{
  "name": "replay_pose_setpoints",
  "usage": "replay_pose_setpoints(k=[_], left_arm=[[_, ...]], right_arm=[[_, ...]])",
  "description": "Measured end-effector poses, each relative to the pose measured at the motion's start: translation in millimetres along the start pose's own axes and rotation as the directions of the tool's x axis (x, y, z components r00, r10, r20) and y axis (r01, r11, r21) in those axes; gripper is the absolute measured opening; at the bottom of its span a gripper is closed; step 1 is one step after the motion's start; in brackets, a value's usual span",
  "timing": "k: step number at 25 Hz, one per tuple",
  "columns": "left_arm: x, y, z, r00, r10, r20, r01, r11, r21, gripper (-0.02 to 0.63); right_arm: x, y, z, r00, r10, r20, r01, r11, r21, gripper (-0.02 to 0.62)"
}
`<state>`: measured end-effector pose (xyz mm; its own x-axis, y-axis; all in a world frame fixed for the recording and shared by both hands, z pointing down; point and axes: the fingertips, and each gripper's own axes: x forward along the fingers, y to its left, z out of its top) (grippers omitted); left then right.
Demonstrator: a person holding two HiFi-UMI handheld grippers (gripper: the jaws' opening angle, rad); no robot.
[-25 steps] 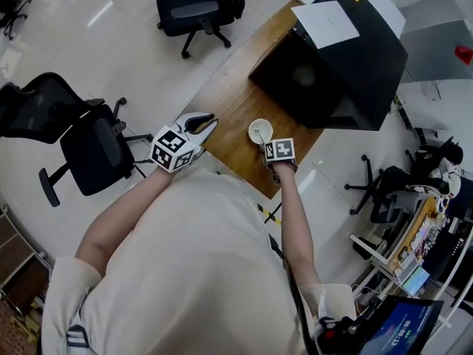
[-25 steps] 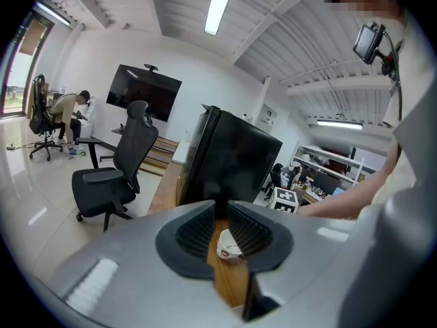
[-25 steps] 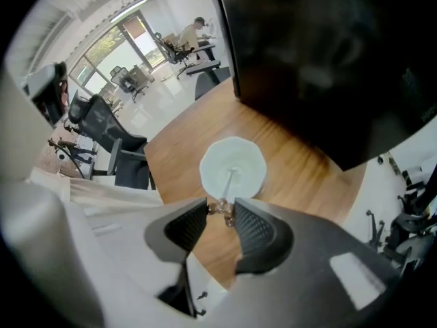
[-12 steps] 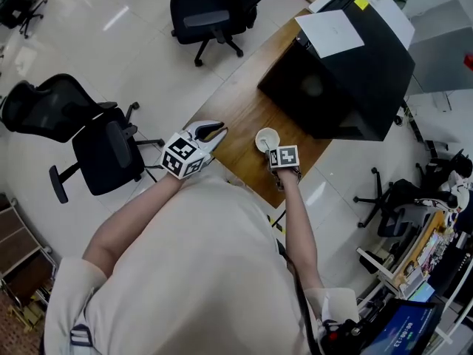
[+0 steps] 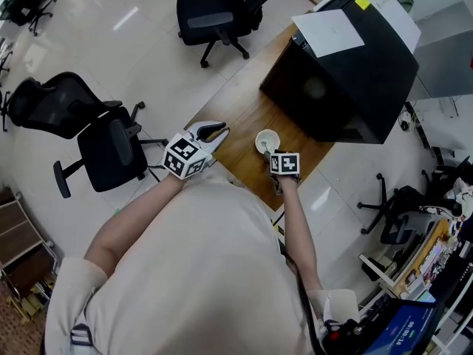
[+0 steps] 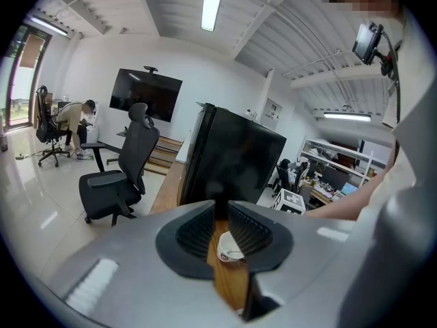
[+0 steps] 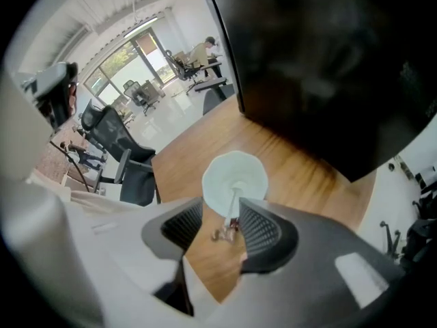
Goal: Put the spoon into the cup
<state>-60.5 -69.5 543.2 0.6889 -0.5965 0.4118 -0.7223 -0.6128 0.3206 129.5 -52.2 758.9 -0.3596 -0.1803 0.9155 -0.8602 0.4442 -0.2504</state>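
A white paper cup stands on the wooden table near its front edge. In the right gripper view the cup holds a white spoon whose handle leans out toward me. My right gripper points steeply down just behind the cup. Its jaws are opening, and the spoon handle runs between them with a gap on either side. My left gripper hovers at the table's left edge, open a little with nothing in it. In the left gripper view the cup shows through its narrow gap.
A big black box with a sheet of paper on top fills the far end of the table, close behind the cup. Black office chairs stand on the tiled floor to the left.
The head view has drifted a little. Both grippers stay where they were beside the cup, and the cup has not moved.
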Motion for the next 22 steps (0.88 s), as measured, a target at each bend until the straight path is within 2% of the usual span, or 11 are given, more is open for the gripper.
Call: replay_pose_setpoints(k=[7,13,19,22], left_arm=[[6.0,-2.3,0.5,1.0,-0.003,-0.008,0.003,1.0,0.001,0.038],[19.4,-6.8,5.6,0.998,-0.057,-0.032,0.057,0.998,0.023,0.038],[32.5,-7.3,11.6,0.99,-0.134,-0.05,0.137,0.989,0.05,0.038],[44.6,-10.9,17.2,0.981,-0.183,-0.063,0.187,0.98,0.062,0.038]], right_arm=[[-10.1,0.2,10.7,0.992,0.033,0.12,-0.035,0.999,0.015,0.251],[-37.2,-4.6,25.5,0.967,0.005,0.255,-0.023,0.997,0.068,0.256],[-77.0,-9.7,40.9,0.912,-0.058,0.405,0.004,0.991,0.133,0.256],[-105.5,-10.9,49.5,0.865,-0.082,0.495,0.01,0.989,0.148,0.256]])
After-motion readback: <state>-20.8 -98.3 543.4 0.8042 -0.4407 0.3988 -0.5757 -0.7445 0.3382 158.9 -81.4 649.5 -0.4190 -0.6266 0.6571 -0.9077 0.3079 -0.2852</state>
